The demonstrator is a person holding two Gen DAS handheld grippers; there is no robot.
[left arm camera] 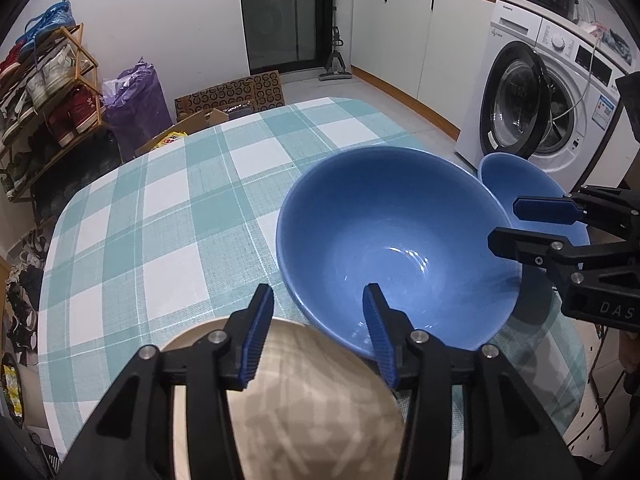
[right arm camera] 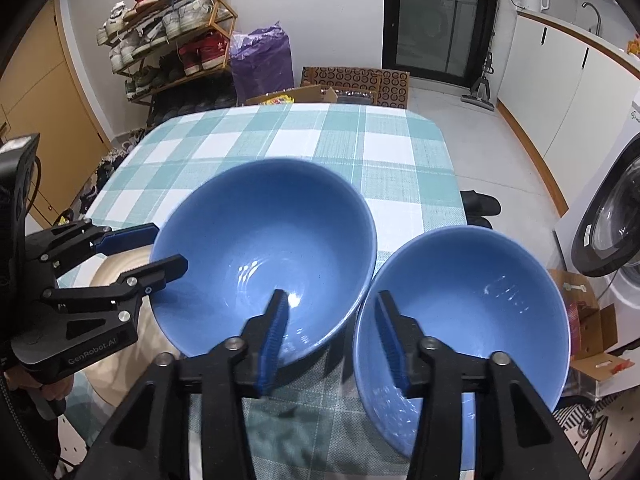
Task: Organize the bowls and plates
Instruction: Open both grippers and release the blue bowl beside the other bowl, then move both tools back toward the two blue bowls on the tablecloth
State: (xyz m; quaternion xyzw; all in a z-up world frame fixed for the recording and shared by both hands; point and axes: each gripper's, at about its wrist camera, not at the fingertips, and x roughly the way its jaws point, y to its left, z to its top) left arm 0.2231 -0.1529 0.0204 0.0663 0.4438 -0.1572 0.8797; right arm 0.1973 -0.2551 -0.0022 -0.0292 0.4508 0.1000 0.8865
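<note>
A large blue bowl (left arm camera: 392, 240) (right arm camera: 264, 232) stands on the checked tablecloth, with a smaller blue bowl (left arm camera: 516, 184) (right arm camera: 472, 292) touching its right side. A beige plate (left arm camera: 300, 400) (right arm camera: 116, 276) lies at the large bowl's near left. My left gripper (left arm camera: 318, 292) (right arm camera: 172, 245) is open astride the large bowl's near-left rim, one finger inside, one outside above the beige plate. My right gripper (right arm camera: 332, 300) (left arm camera: 503, 222) is open where the two bowls meet, its left finger inside the large bowl, its right finger inside the small one. Neither gripper's pads press on anything.
The table (left arm camera: 160, 220) (right arm camera: 320, 144) has rounded corners; its far half carries only the cloth. A washing machine (left arm camera: 552, 92) (right arm camera: 612, 220) with its door open stands right of it. Beyond are a shoe rack (right arm camera: 168, 40), a purple bag (right arm camera: 262, 60) and cardboard boxes (right arm camera: 360, 84).
</note>
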